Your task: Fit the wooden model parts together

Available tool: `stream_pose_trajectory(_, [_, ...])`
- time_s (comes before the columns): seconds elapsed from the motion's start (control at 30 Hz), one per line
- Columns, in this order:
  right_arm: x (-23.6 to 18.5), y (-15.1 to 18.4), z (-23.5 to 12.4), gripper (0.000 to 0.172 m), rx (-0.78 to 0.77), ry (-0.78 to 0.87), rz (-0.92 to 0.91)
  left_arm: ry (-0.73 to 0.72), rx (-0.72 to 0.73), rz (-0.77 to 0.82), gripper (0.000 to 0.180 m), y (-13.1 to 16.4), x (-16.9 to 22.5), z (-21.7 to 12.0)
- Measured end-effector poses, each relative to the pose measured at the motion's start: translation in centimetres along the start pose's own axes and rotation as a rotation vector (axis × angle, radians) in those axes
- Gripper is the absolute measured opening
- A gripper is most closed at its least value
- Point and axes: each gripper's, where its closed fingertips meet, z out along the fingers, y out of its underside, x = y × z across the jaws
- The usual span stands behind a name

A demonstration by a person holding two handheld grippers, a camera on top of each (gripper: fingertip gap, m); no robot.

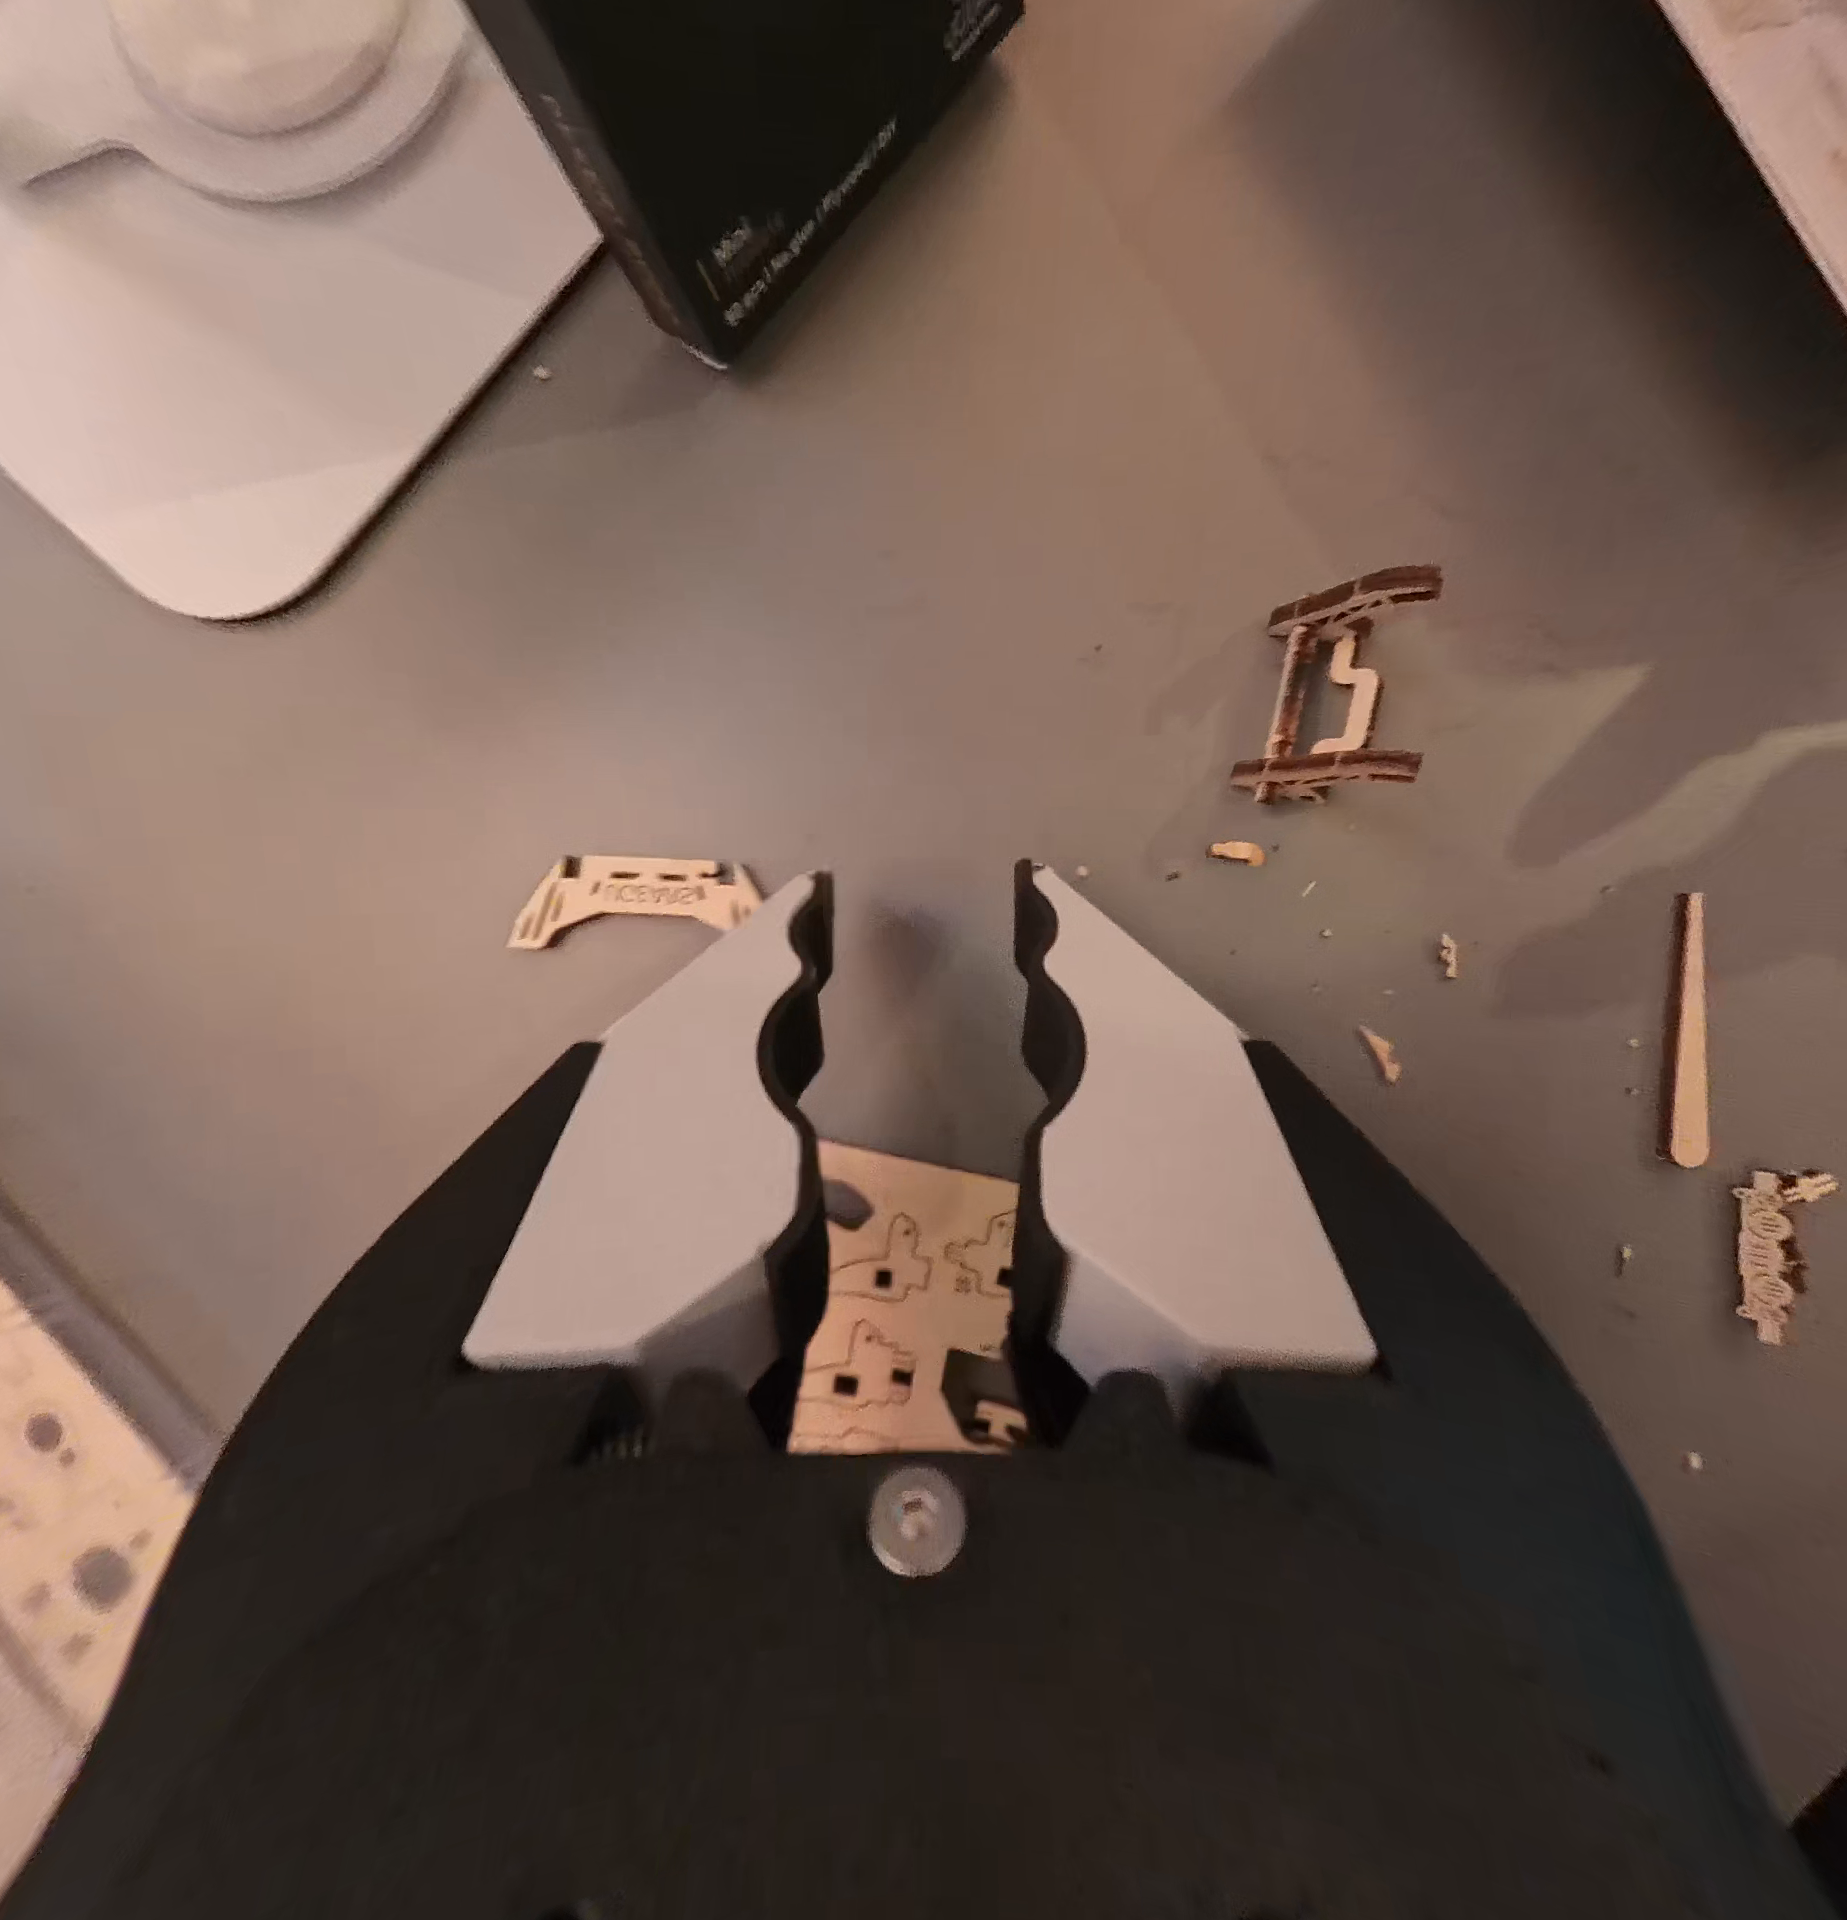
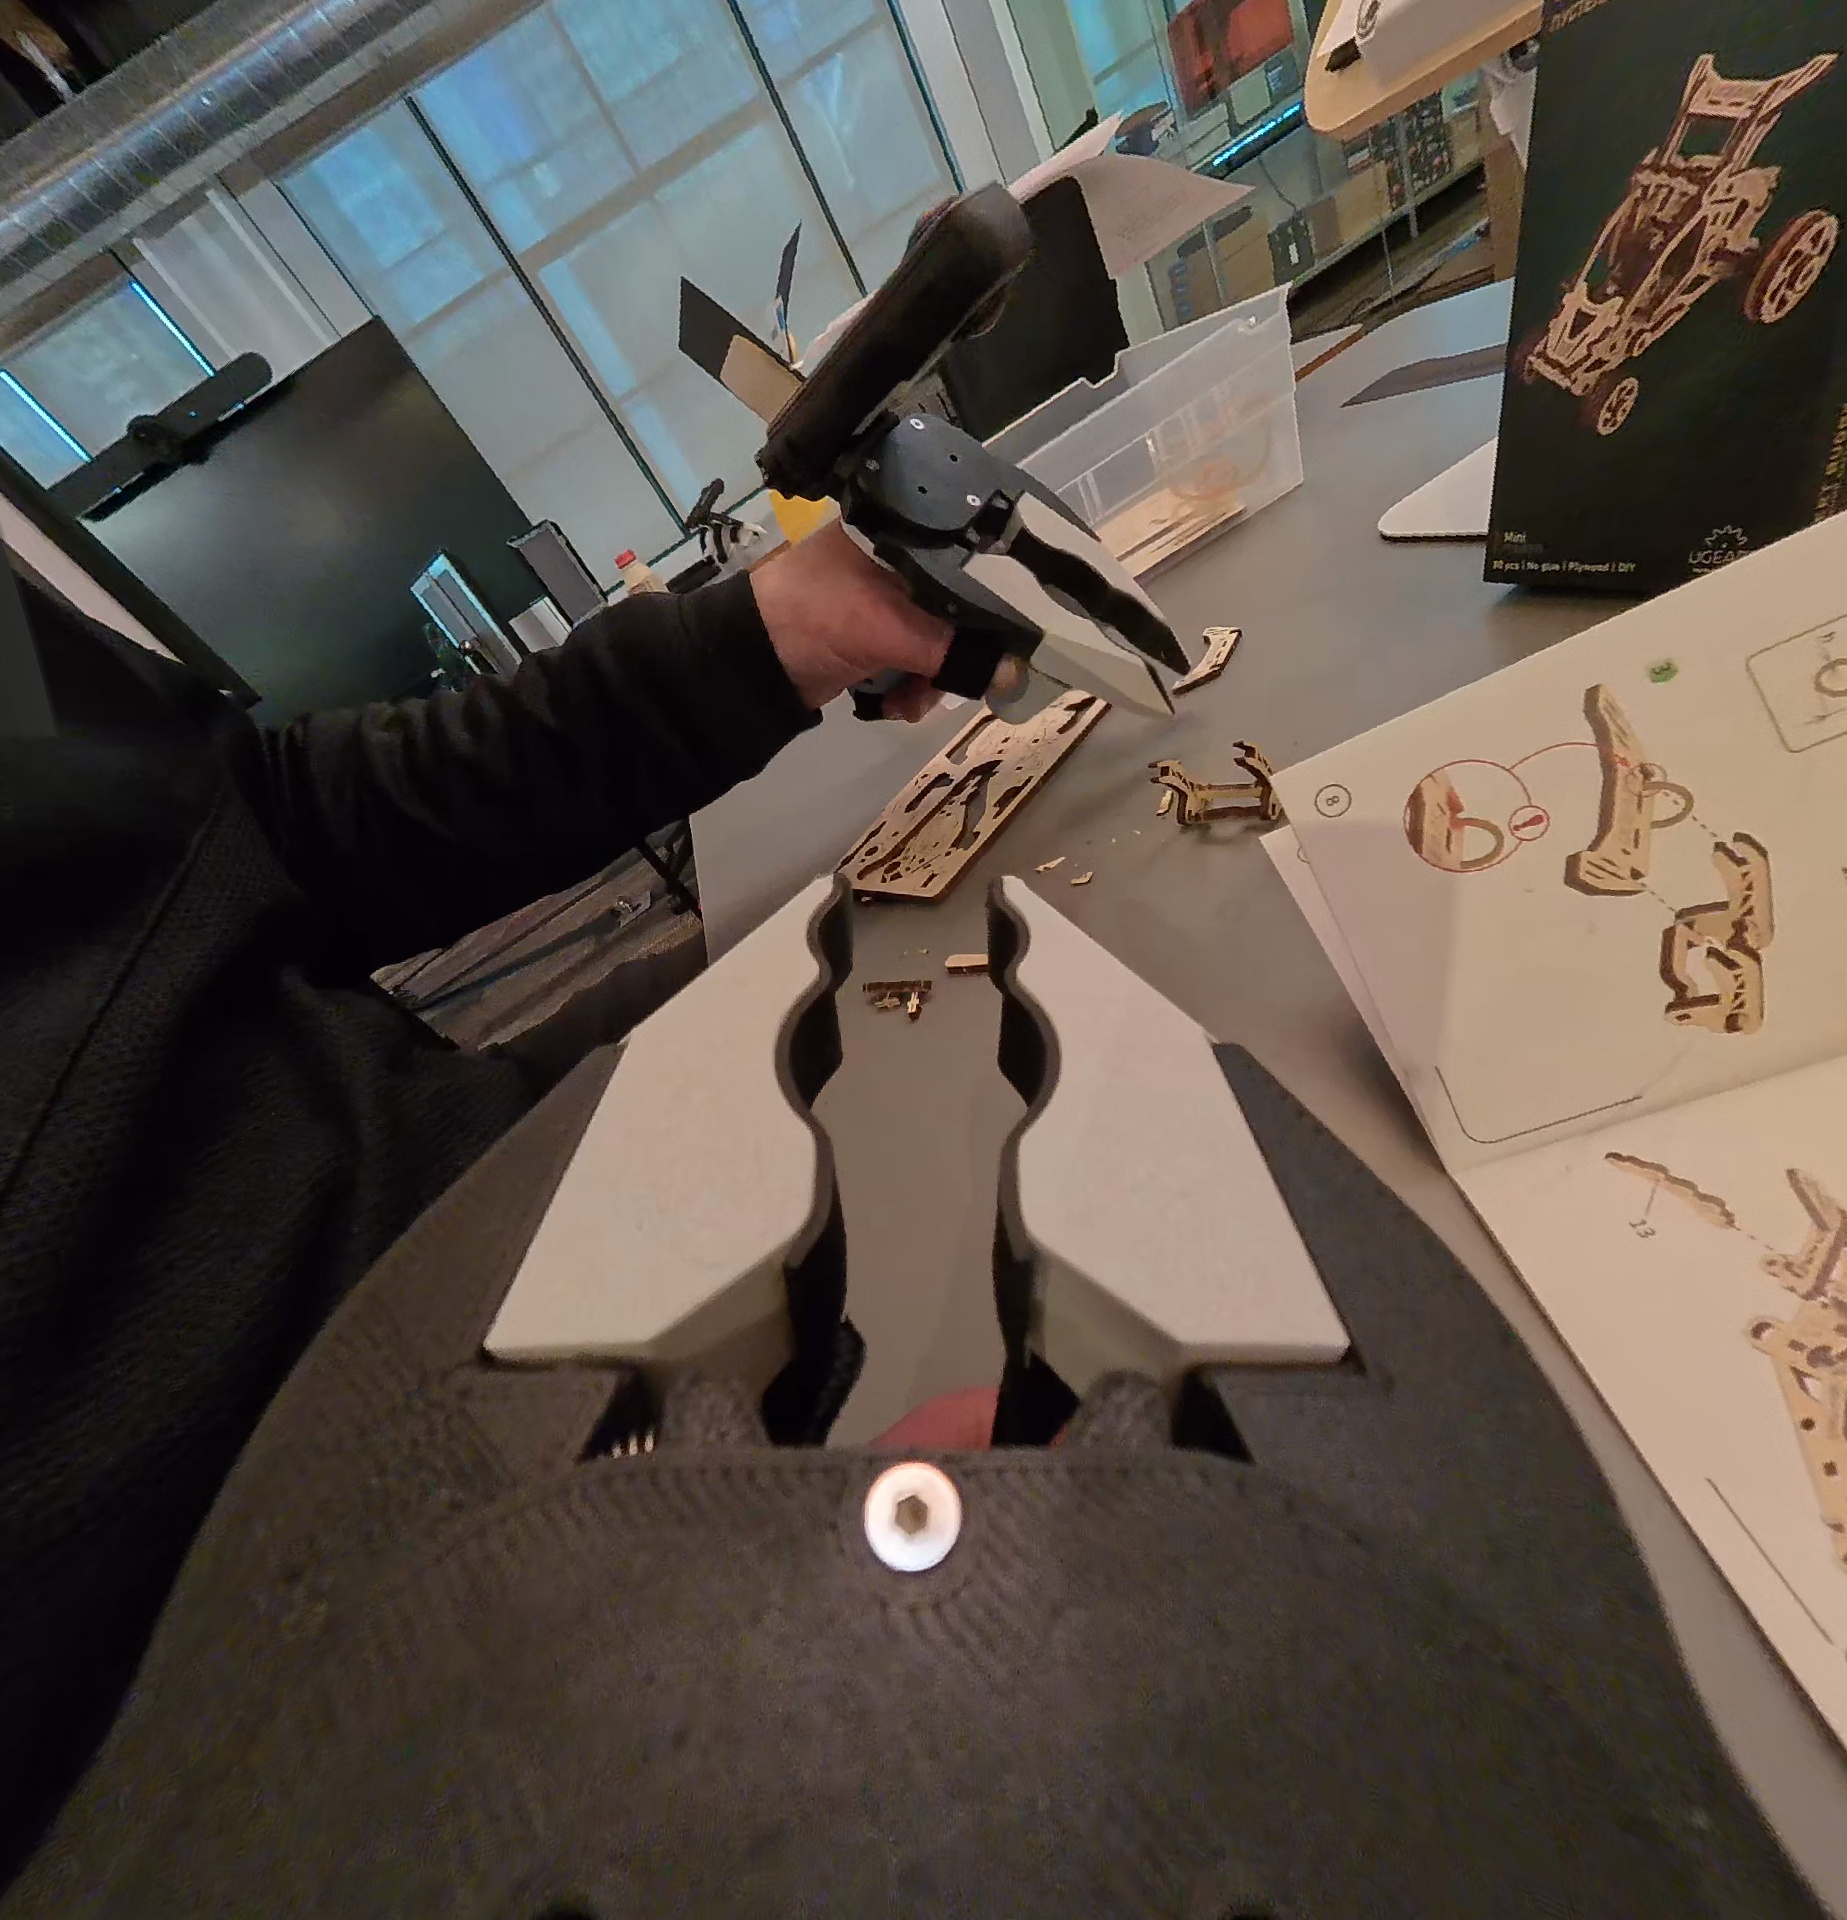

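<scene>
Two tongs, both parted on air | your left gripper has the flat wooden piece at 9 o'clock | slide over, pinch its edges squarely

two tongs, one box, one punched wooden sheet, one booklet

Pale wooden parts, grey table

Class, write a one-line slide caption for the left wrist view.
Open, empty left gripper above grey table, between flat wooden part and small wooden assembly.
</scene>
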Motion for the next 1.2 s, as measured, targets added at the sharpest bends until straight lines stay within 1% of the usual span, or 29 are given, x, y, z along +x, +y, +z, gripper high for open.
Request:
stream_pose_trajectory(0.07, [0.0, 0.0, -0.1, 0.023, 0.002, 0.0, 0.006, -0.034, 0.009, 0.002, 0.041, -0.2, -0.8, -0.8])
stream_pose_trajectory(0.13, [0.1, 0.0, -0.1, 0.023, 0.002, -0.002, 0.011, -0.079, 0.004, 0.014, 0.055, -0.4, -1.8, -1.5])
stream_pose_trajectory(0.2, [0.0, 0.0, 0.0, 0.024, -0.002, -0.008, 0.014, -0.126, -0.044, 0.035, 0.075, -0.2, -2.9, -1.6])
stream_pose_trajectory(0.3, [0.0, 0.0, -0.1, 0.024, 0.004, -0.013, 0.017, -0.172, -0.116, 0.058, 0.092, 0.3, -4.1, -1.1])
stream_pose_trajectory(0.4, [0.0, -0.2, -0.2, 0.024, 0.016, -0.017, 0.024, -0.193, -0.185, 0.095, 0.099, 0.8, -4.9, -0.1])
stream_pose_trajectory(0.53, [-0.1, -0.3, -0.4, 0.024, 0.023, -0.022, 0.025, -0.142, -0.228, 0.036, 0.086, 1.0, -5.4, 0.9])
stream_pose_trajectory(0.6, [-0.1, -0.3, -0.5, 0.024, 0.028, -0.024, 0.027, -0.086, -0.244, 0.008, 0.071, 1.2, -5.0, 1.1])
stream_pose_trajectory(0.67, [-0.1, -0.4, -0.5, 0.024, 0.032, -0.025, 0.03, -0.036, -0.249, -0.041, 0.063, 1.4, -4.6, 1.2])
stream_pose_trajectory(0.7, [-0.1, -0.4, -0.5, 0.024, 0.032, -0.026, 0.031, -0.037, -0.243, -0.043, 0.06, 1.4, -4.7, 1.2])
stream_pose_trajectory(0.77, [-0.1, -0.3, -0.5, 0.024, 0.029, -0.029, 0.032, -0.056, -0.253, -0.048, 0.046, 1.7, -5.2, 1.0])
stream_pose_trajectory(0.93, [-0.1, -0.3, -0.5, 0.025, 0.028, -0.036, 0.038, -0.045, -0.272, -0.033, 0.044, 1.9, -5.0, 0.8])
stream_pose_trajectory(0.97, [-0.1, -0.3, -0.5, 0.025, 0.028, -0.035, 0.038, -0.04, -0.275, -0.024, 0.039, 2.0, -4.8, 0.8])
stream_pose_trajectory(1.0, [-0.1, -0.3, -0.5, 0.025, 0.027, -0.034, 0.036, -0.018, -0.287, -0.02, 0.018, 2.3, -4.4, 0.7])
stream_pose_trajectory(1.03, [-0.1, -0.3, -0.5, 0.025, 0.027, -0.033, 0.035, 0.005, -0.278, -0.018, 0.015, 2.2, -3.8, 0.7])
stream_pose_trajectory(1.1, [-0.1, -0.3, -0.4, 0.025, 0.027, -0.033, 0.035, -0.011, -0.284, -0.01, 0.036, 2.4, -3.7, 0.5])
stream_pose_trajectory(1.13, [-0.1, -0.3, -0.5, 0.025, 0.027, -0.033, 0.036, -0.026, -0.29, -0.007, 0.043, 2.5, -3.7, 0.3])
stream_pose_trajectory(1.17, [-0.1, -0.3, -0.4, 0.025, 0.026, -0.034, 0.036, -0.026, -0.281, -0.024, 0.041, 2.4, -3.6, 0.2])
stream_pose_trajectory(1.2, [-0.1, -0.3, -0.4, 0.025, 0.024, -0.035, 0.038, -0.003, -0.265, -0.048, 0.035, 2.2, -3.2, 0.3])
